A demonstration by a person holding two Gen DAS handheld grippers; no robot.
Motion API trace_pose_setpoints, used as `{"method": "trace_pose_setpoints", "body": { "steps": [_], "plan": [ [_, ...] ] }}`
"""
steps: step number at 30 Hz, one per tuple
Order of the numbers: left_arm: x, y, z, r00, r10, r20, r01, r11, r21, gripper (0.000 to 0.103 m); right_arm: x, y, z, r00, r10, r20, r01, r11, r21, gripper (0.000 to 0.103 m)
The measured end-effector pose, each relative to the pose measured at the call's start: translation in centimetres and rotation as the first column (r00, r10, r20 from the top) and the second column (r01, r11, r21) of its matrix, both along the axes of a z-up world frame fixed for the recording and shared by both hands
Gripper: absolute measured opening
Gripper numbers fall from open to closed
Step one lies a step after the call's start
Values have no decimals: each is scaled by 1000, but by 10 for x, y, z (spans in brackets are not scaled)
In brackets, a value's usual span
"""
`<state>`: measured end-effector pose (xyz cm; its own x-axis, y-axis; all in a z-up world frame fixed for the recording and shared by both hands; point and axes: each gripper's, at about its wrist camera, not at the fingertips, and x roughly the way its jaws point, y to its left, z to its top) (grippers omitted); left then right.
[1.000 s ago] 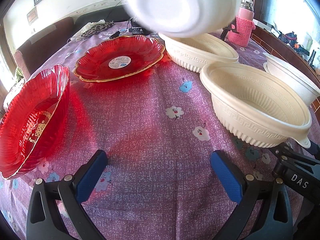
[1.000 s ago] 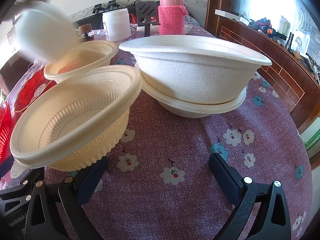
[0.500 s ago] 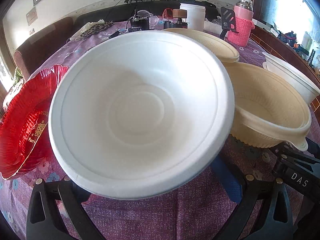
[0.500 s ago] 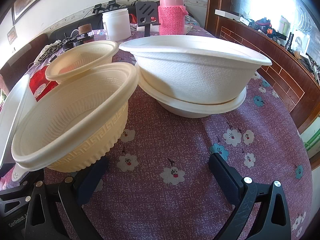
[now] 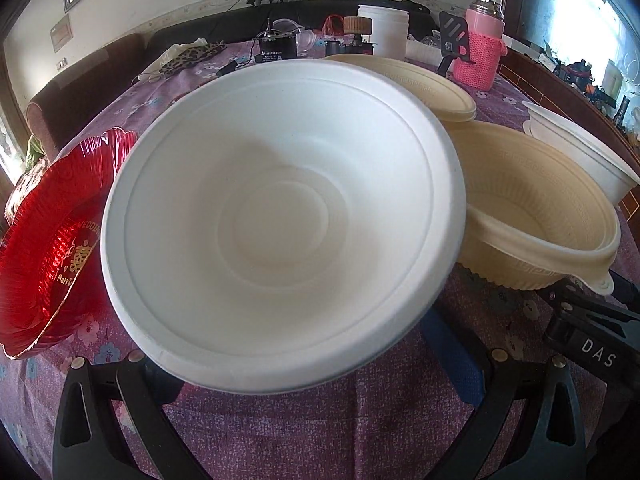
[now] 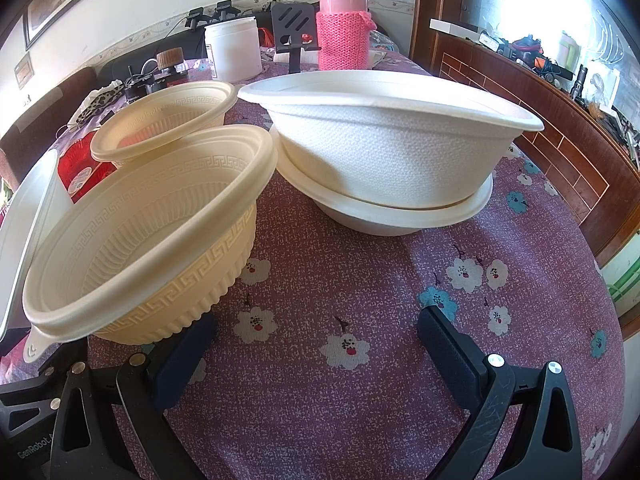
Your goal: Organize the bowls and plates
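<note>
A large white bowl (image 5: pixel 280 216) sits tilted toward the camera between the spread fingers of my left gripper (image 5: pixel 304 344), which is open; the bowl hides the left fingertip. Its edge shows at the far left of the right wrist view (image 6: pixel 28 216). A red plate (image 5: pixel 52 256) stands tilted on its left. A cream bowl (image 5: pixel 536 220) lies on its right, with another cream bowl (image 5: pixel 420 84) behind. My right gripper (image 6: pixel 316 340) is open and empty over the cloth, next to the near cream bowl (image 6: pixel 152 248). Two stacked white bowls (image 6: pixel 384 160) stand ahead of it.
A purple flowered cloth (image 6: pixel 340 280) covers the table. At the far end stand a white tub (image 6: pixel 234 52), a pink knit-covered flask (image 6: pixel 343 28), a black stand (image 6: pixel 294 36) and small clutter. A second red plate (image 6: pixel 80 168) lies behind the cream bowls. A brick-patterned ledge (image 6: pixel 560 140) runs along the right.
The white bowl came down from above into the space between my left gripper's fingers and now rests there. It hides the far red plate in the left wrist view. The right gripper has not moved.
</note>
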<state>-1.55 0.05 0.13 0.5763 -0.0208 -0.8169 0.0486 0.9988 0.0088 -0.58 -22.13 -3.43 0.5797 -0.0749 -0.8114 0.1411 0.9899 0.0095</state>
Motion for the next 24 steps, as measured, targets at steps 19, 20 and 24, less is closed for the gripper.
{"method": "trace_pose_setpoints", "body": {
  "steps": [19,20,24],
  "plan": [
    [-33,6,2,993,-76,-90,77,997,7,103,-24,2,3,994,61,-90,-59,998,23,102],
    [-34,6,2,993,-76,-93,76,997,4,103,-25,2,3,993,64,-96,-62,998,24,102],
    [-38,7,1,992,-79,-94,79,997,2,103,-31,4,5,986,99,-137,-96,995,29,102]
  ]
}}
